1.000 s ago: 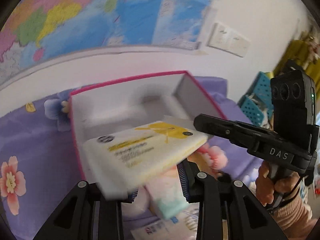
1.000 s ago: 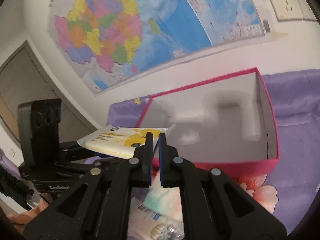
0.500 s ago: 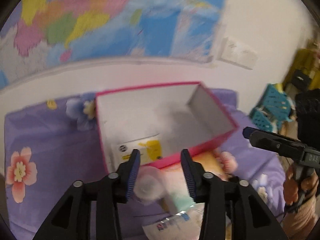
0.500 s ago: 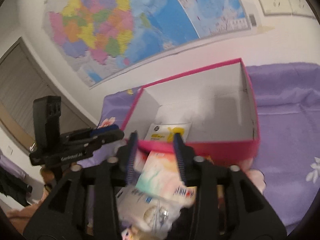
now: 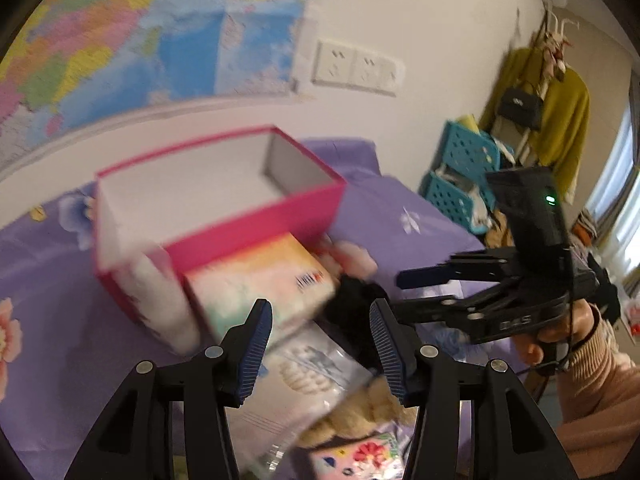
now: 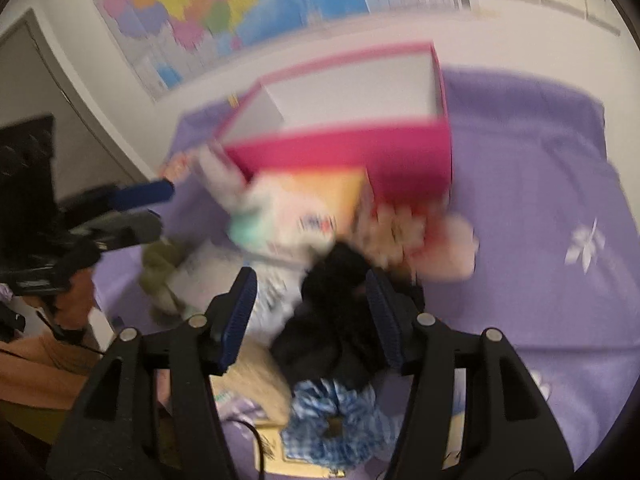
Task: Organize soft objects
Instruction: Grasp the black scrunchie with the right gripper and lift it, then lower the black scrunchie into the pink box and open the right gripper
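The black cloth [image 6: 340, 304] is seen lying just ahead between the opening, empty right tongs [image 6: 310, 312], the left tongs [image 5: 320, 344], likewise opening and empty, being directed at the tissue pack [image 5: 260, 284].

A colourful paper wall map [image 5: 120, 40] hangs above white wall sockets [image 5: 356, 68]; turquoise perforated plastic baskets [image 5: 460, 172] stand stacked beside a mustard-yellow garment [image 5: 560, 108] and a small black handbag [image 5: 520, 106]; a grey door [image 6: 36, 76] shows leftward.
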The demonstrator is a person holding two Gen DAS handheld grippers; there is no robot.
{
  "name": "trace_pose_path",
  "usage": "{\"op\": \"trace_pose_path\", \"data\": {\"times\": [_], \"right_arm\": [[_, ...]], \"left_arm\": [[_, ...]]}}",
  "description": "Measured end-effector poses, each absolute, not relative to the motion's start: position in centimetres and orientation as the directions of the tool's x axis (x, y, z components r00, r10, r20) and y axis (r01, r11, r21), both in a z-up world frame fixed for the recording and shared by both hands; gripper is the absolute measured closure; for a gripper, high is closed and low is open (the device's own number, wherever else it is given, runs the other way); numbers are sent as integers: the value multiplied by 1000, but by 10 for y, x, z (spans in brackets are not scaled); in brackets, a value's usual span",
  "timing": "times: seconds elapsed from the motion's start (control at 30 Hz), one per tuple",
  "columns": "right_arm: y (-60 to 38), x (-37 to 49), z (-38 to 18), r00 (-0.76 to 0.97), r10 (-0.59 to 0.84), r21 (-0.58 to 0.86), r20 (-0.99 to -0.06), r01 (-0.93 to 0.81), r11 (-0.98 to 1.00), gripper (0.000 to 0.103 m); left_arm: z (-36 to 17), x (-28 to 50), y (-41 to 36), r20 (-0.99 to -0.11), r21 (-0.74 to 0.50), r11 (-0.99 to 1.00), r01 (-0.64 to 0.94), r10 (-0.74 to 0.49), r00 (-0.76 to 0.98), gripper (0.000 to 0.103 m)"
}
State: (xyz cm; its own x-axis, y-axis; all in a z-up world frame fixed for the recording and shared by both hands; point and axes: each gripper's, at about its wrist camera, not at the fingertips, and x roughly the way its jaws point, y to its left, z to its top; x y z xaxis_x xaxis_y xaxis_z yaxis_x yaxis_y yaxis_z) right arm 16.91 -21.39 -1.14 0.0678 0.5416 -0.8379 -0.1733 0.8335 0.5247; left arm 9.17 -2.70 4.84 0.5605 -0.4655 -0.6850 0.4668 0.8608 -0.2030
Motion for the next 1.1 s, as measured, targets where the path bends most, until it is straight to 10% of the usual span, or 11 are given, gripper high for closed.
{"op": "trace_pose_path", "data": {"times": [0.33, 0.43, 0.53, 1.1], "right_arm": [[-194, 160, -49, 21, 490, 478, -872, -189, 858, 47], [-197, 161, -57, 14, 519, 510, -854, -170, 843, 88], [-203, 159, -52, 39, 550, 538, -835, -155, 828, 94], [-244, 171, 25, 320, 708, 717, -629, -112, 688, 95]], "left_arm": [[5, 89, -44, -762, -208, 853, 479, -448, 468, 51], [-1, 90, -49, -771, -219, 844, 490, -457, 442, 51], [-5, 91, -57, -775, -235, 826, 512, -478, 414, 51], [39, 109, -93, -681, -255, 756, 603, -583, 443, 63]]}}
